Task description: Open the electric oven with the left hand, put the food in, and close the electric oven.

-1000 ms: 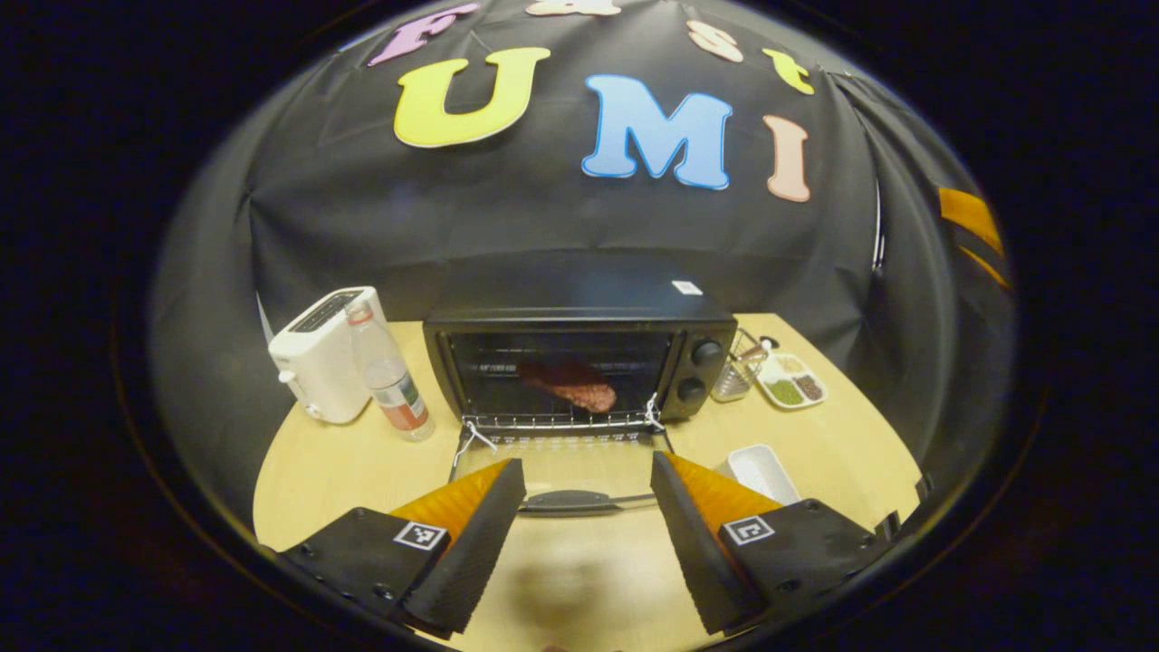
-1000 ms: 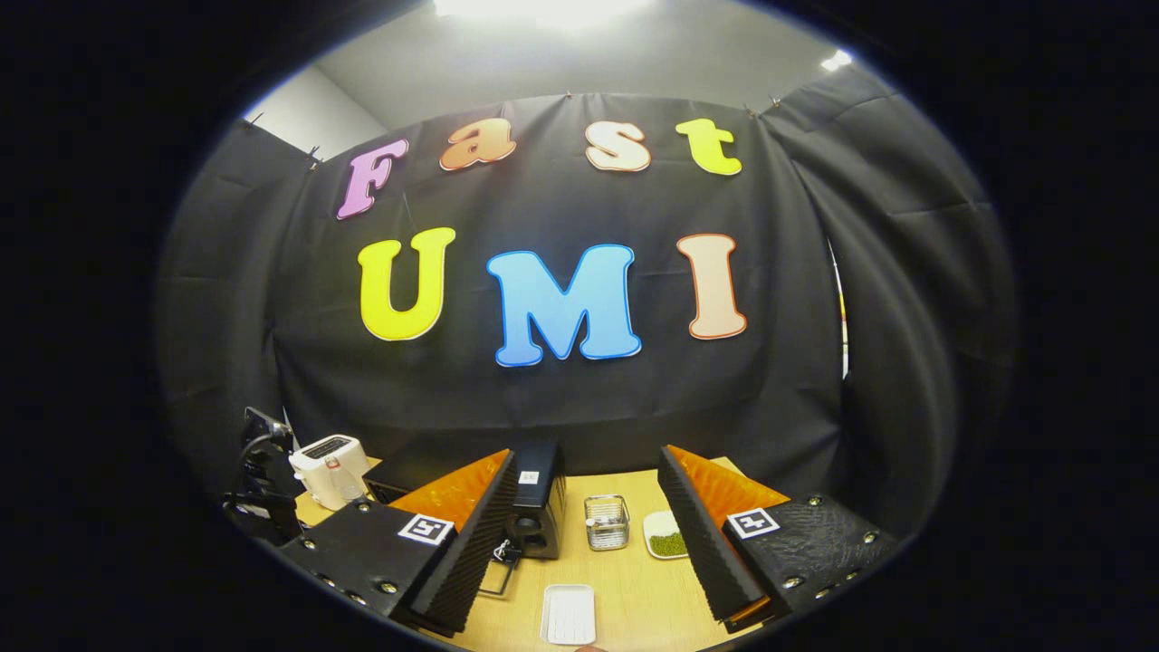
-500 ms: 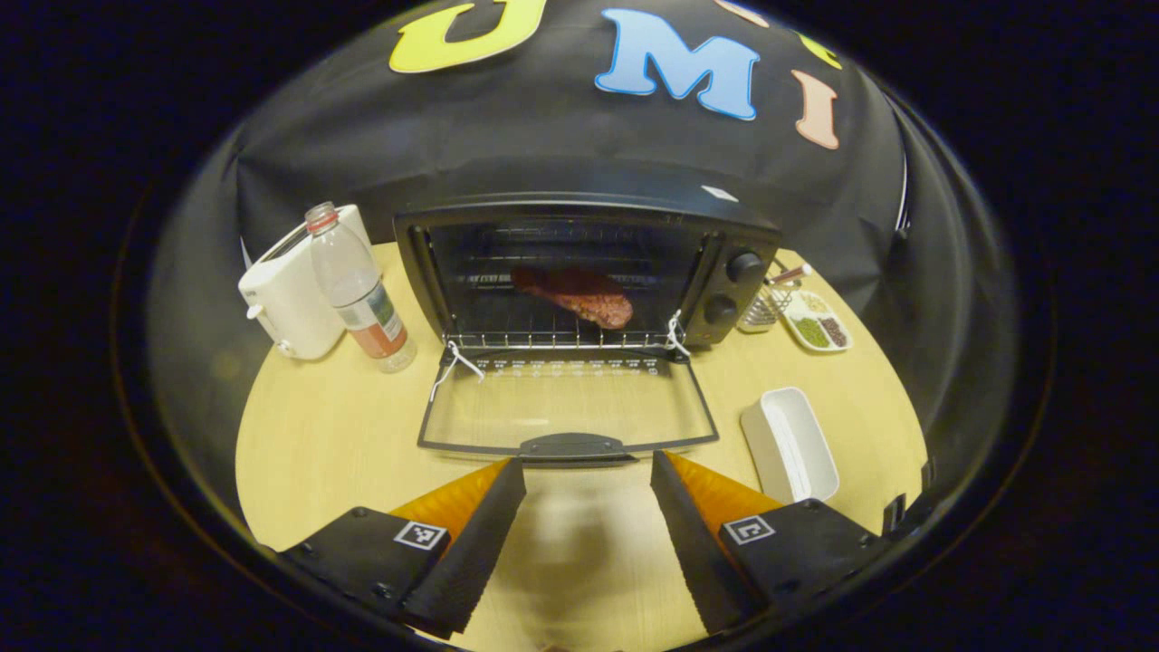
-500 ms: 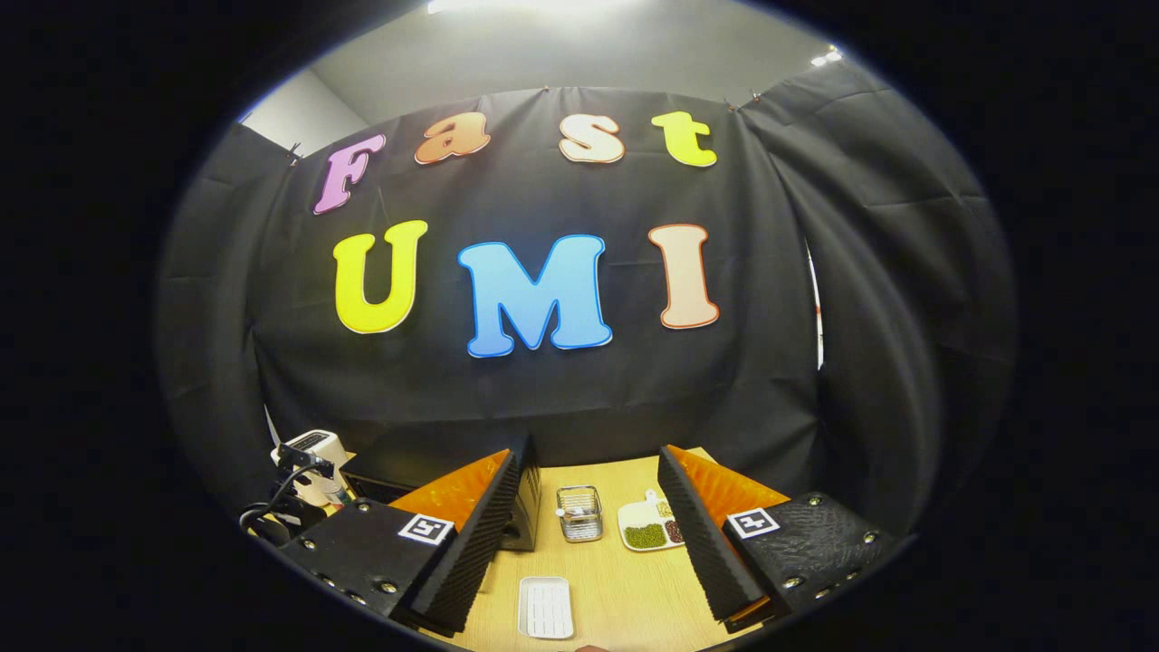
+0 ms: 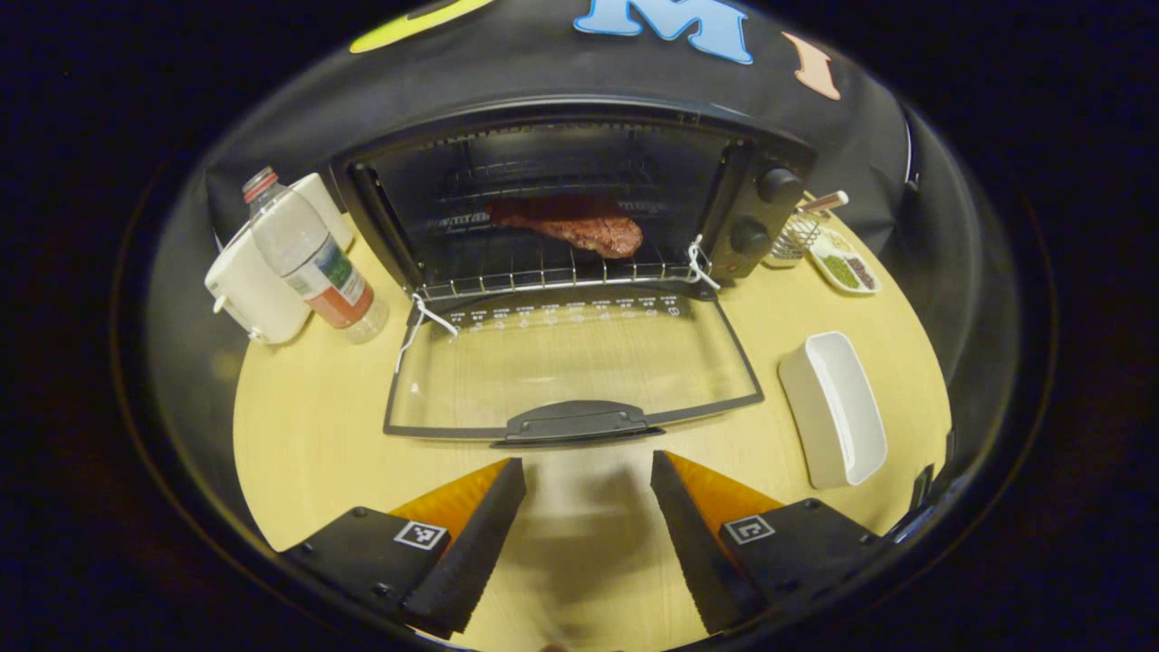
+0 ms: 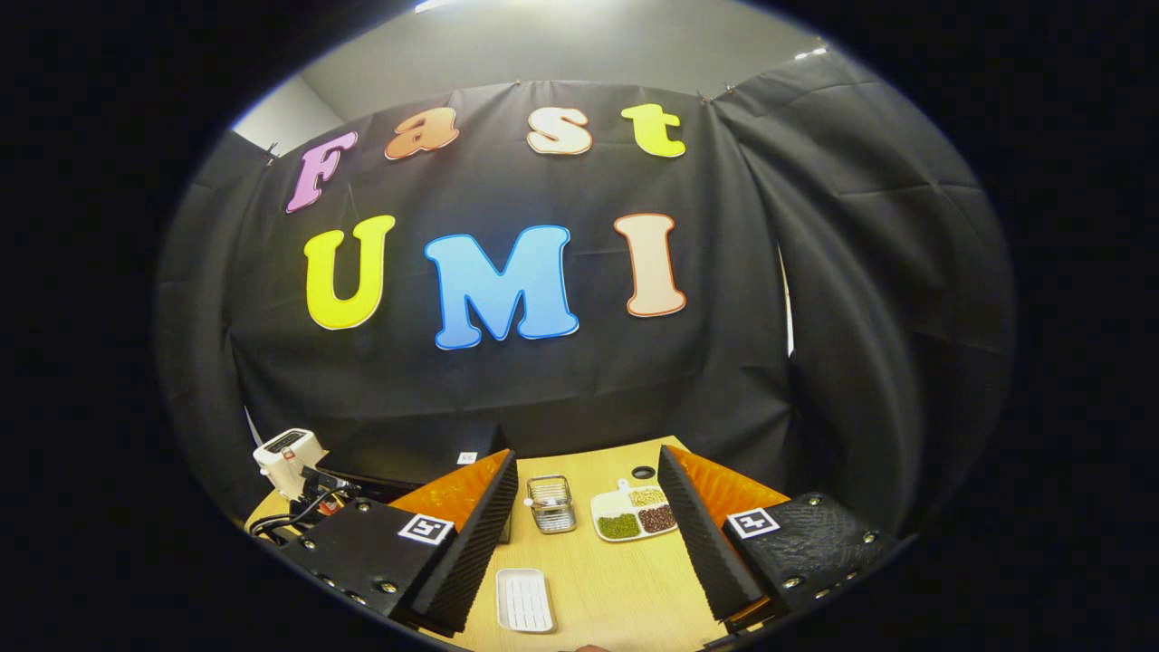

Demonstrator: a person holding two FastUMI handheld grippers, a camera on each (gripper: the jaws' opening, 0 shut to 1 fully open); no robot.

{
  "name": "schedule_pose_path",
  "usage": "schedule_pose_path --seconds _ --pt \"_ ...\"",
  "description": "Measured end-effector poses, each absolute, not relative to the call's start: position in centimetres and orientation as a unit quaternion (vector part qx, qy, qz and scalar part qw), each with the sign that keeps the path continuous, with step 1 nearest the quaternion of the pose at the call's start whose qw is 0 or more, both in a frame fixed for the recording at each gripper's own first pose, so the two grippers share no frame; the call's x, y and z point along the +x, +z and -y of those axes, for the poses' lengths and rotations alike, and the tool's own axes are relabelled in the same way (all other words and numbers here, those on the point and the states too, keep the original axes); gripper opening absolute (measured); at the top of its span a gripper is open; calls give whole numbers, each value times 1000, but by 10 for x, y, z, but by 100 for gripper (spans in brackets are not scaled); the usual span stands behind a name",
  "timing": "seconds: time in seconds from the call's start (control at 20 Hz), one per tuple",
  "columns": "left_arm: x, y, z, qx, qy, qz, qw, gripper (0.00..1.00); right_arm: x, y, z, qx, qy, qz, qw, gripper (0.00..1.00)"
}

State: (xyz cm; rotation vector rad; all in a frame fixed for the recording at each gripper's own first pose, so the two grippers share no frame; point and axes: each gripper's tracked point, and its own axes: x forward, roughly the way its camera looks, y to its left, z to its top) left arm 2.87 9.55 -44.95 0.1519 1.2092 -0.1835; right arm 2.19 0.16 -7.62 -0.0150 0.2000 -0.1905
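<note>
Left gripper [image 5: 587,471]: fingers wide apart, nothing between them, above the counter [image 5: 308,426].
Oven [image 5: 579,195]: ahead of the left fingers, door [image 5: 570,362] folded down flat; its handle [image 5: 577,422] is just beyond the fingertips.
Food [image 5: 579,231]: inside, on the rack.
Right gripper [image 6: 587,475]: fingers wide apart, empty.
White tray [image 6: 524,599]: between the right fingers, on the counter.

Black cloth wall [image 6: 561,380] behind pale wooden table [image 5: 308,426].
</note>
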Motion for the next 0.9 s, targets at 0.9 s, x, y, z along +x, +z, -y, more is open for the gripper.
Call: schedule_pose_path --seconds 0.9 --pt "37 -488 -109 65 -72 -612 784 95 22 -82 2 -2 -99 -117 988 94"
